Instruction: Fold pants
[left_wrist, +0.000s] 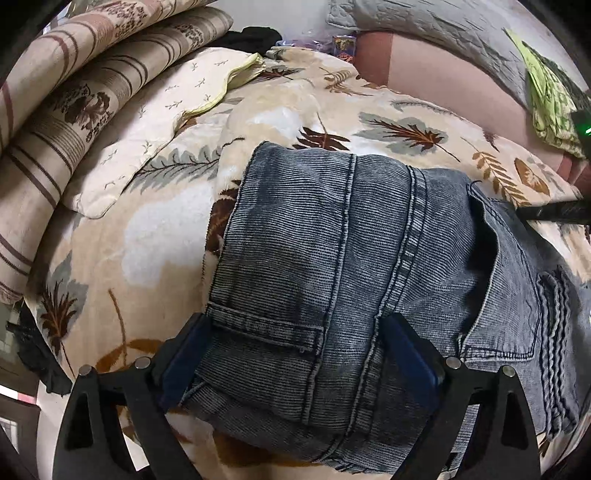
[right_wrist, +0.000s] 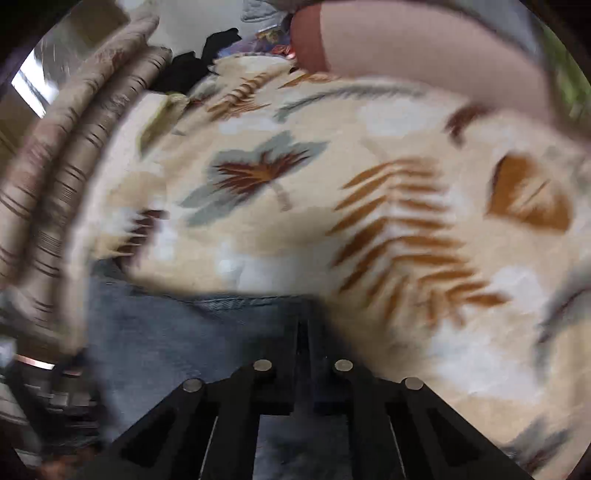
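On your left, striped cushions (left_wrist: 55, 122) are leaning beside a pale pillow (left_wrist: 155, 122). Your left gripper (left_wrist: 295, 332) is holding its fingers wide, straddling the near end of the folded pants (left_wrist: 351, 240), which are lying on the leaf-print blanket (left_wrist: 155, 229). Further right, your right gripper (right_wrist: 303, 332) is keeping its fingers nearly together; the view is blurred, so you cannot tell whether they are pinching the pants' edge just beside them.
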